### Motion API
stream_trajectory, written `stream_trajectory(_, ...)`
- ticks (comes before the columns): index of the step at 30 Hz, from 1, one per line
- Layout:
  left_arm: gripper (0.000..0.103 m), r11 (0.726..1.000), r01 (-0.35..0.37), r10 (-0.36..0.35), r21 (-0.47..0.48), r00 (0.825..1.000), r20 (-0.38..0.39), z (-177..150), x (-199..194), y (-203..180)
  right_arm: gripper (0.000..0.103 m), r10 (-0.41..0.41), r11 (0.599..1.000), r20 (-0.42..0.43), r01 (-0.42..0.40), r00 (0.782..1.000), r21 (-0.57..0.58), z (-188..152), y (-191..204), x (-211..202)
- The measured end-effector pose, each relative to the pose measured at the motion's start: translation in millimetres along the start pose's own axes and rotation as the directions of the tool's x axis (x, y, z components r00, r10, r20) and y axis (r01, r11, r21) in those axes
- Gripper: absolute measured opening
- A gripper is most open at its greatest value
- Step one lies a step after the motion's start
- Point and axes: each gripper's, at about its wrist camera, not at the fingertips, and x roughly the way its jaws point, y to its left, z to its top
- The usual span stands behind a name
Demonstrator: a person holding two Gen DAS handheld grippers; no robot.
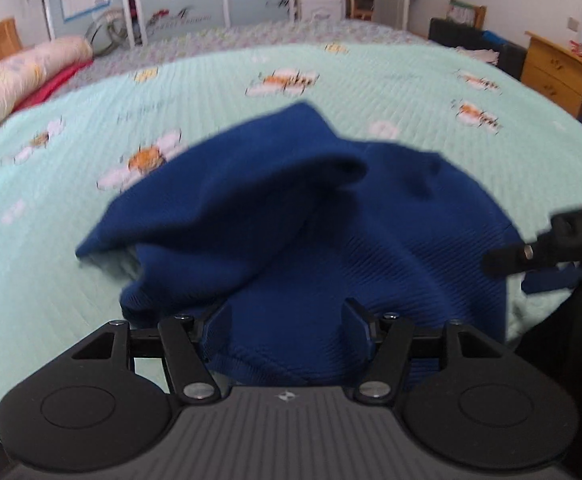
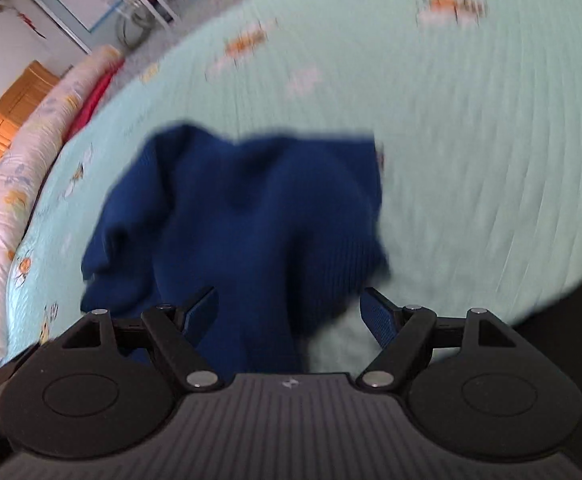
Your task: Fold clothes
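Navy knit garment (image 1: 291, 216) lies crumpled in a heap on the mint flowered quilt (image 1: 211, 92) of the bed, at 12 o'clock of both tongs. Loose layers could slip or bunch if only one ply gets caught. Left tongs (image 1: 287, 320) stand spread, cloth between the fingers, unpinched. Right tongs (image 2: 289, 308) are spread too, straddling a fold.
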Motion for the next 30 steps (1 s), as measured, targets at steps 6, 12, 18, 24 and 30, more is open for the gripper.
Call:
stream_trajectory(6,0.064,0.995,0.041,-0.038,-0.088,0.999,0.035,-11.7,-4.4,21.3,0.060,0.058,0.998,-0.025,-0.058,0.998,-0.023,3.1,22.2,13.2)
stream_trajectory(12,0.064,0.986,0.052,-0.037,-0.160,0.995,0.094,-11.1,-4.5,48.4,0.013,0.067,0.990,0.165,-0.044,0.984,-0.137,47.8,43.7,12.7)
stream_trajectory(18,0.064,0.984,0.090,-0.067,-0.156,0.987,0.143,7.4,8.2,68.9,0.012,0.121,0.986,0.460,-0.052,0.880,-0.160,122.7,68.5,-19.4)
stream_trajectory(24,0.064,0.988,0.094,-0.077,-0.119,0.987,0.139,29.5,27.5,85.5,0.047,0.011,0.999,0.456,0.012,0.890,-0.048,121.3,55.1,17.1)
stream_trajectory(30,0.064,0.998,0.029,-0.025,-0.049,0.997,0.078,39.8,30.5,95.7,0.055,-0.041,0.997,0.356,0.013,0.933,0.081,81.0,42.1,51.0)
